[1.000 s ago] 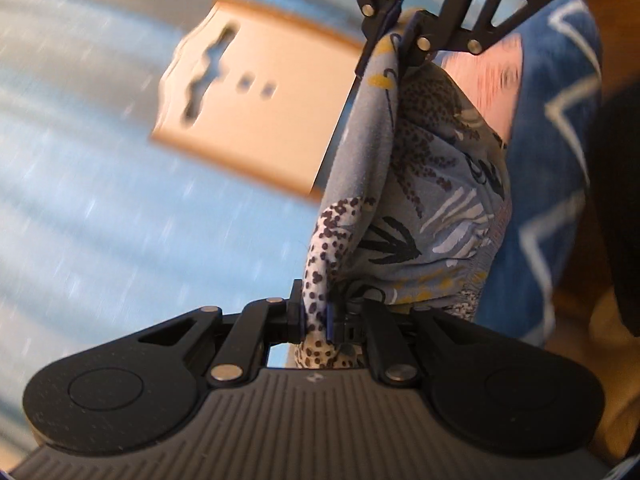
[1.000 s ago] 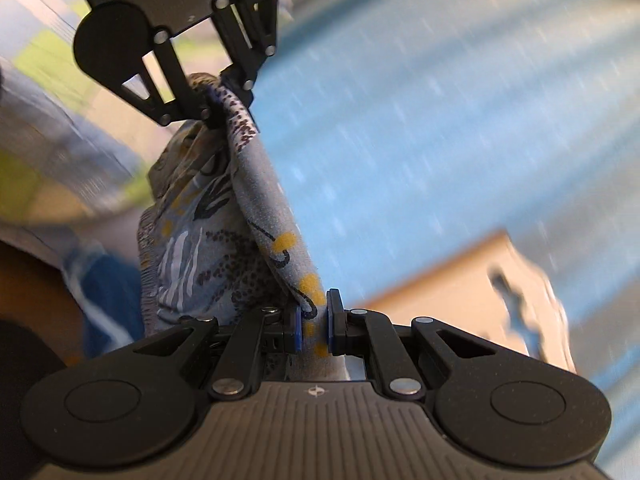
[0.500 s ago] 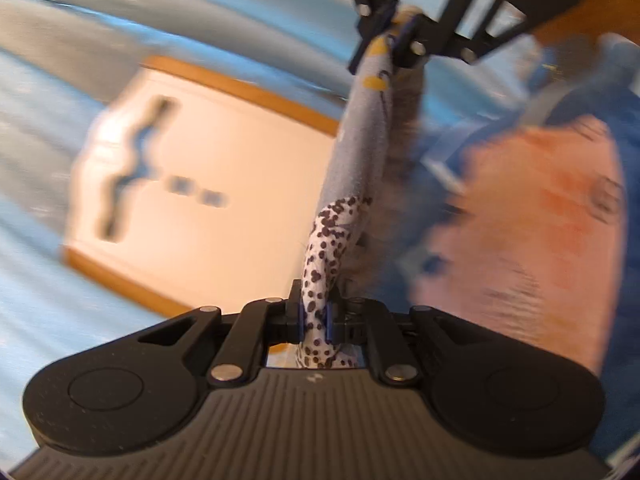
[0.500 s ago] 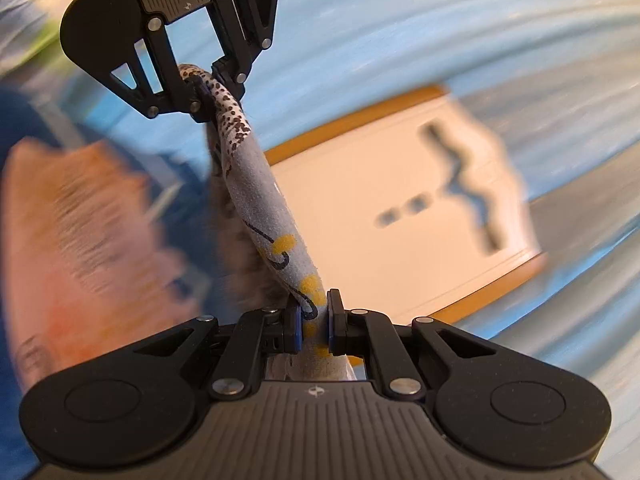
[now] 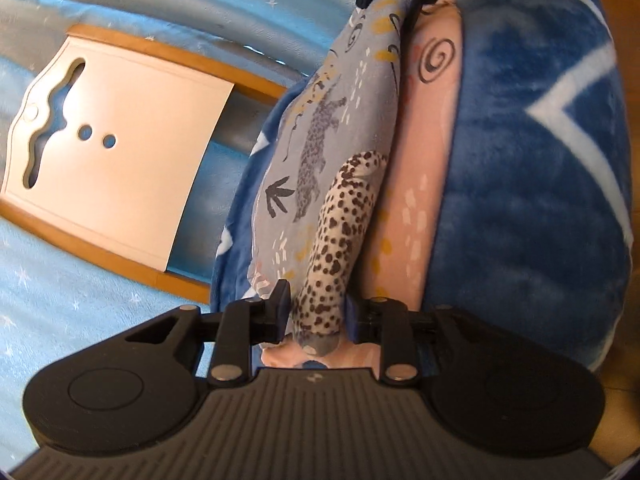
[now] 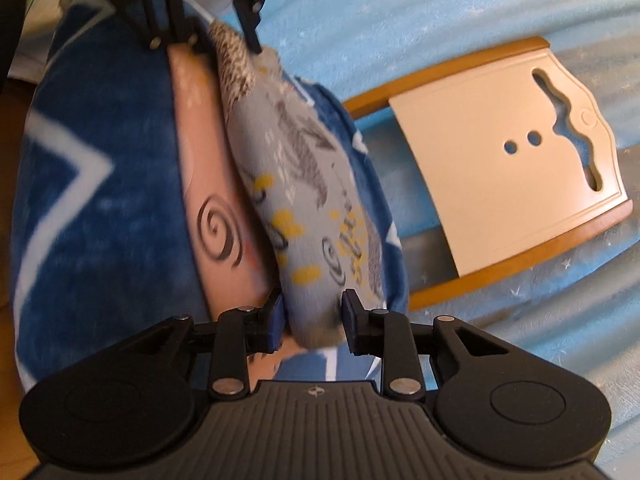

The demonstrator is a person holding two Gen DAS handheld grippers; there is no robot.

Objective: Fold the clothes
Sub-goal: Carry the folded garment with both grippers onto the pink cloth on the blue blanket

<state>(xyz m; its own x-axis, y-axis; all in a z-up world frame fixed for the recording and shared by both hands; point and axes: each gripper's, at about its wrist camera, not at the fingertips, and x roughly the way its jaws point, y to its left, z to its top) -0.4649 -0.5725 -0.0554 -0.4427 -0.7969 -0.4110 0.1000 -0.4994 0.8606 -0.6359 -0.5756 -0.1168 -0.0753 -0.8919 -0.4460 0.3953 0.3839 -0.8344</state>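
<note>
Grey leopard-print folded cloth (image 5: 320, 168) between both spread grippers, left gripper (image 5: 318, 314) and right gripper (image 6: 312, 316) at opposite ends, one pink cloth (image 5: 424, 168) beside it, one blue zigzag blanket (image 5: 532, 184) beneath, one white cutout board (image 5: 120, 160) well off.

You have a white board (image 5: 116, 160) with an orange-brown rim lying on the light blue starred cover (image 5: 60, 292); two round holes and a wavy slot are cut through it. A dark blue blanket (image 5: 532, 200) with white zigzags sits just beside it.
</note>
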